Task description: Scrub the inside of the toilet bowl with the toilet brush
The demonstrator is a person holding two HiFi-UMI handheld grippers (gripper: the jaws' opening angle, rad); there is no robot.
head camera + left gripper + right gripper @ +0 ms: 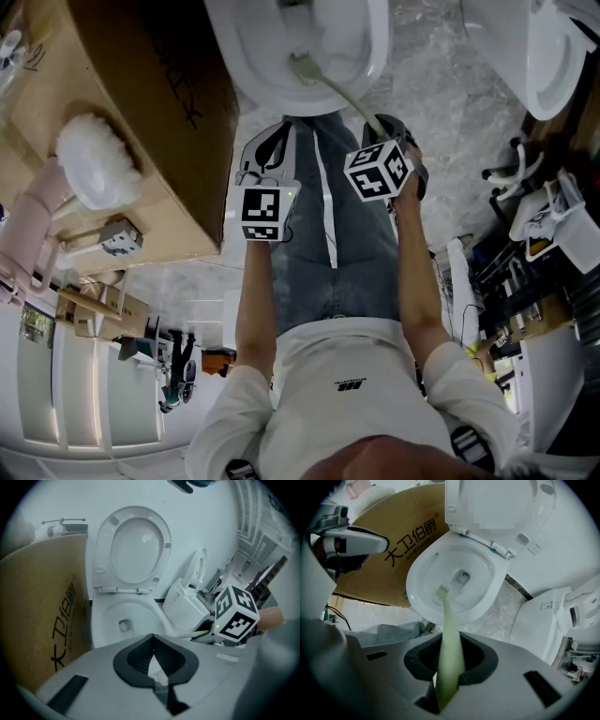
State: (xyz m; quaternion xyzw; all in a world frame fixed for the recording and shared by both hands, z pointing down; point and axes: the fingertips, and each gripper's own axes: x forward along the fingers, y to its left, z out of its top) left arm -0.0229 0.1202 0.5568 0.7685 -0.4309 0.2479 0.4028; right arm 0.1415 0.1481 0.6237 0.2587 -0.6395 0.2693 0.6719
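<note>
The right hand-held gripper [448, 654] is clamped on the pale green handle of the toilet brush [446, 620], which runs up from between the jaws and over the front rim of the toilet bowl [498, 591]. The bristle head [441, 595] sits inside the bowl against the near inner wall, a little in front of the drain opening [462, 577]. The seat and lid [133, 550] stand raised against the white wall behind. The left hand-held gripper [153, 640] has its jaws together with nothing between them; it points towards the bowl from just beside the right one, whose marker cube [236, 613] shows at the right of the left gripper view. In the head view both grippers are held out in front of the person's jeans [328, 234], the left one lower and nearer the body, the right one reaching towards the bowl's front edge. A large cardboard box [393, 541] with printed characters stands close beside the bowl on the person's left. A second white toilet [539, 620] stands on the person's right, apart from the first. The floor [441, 112] between them is grey and marbled.
</note>
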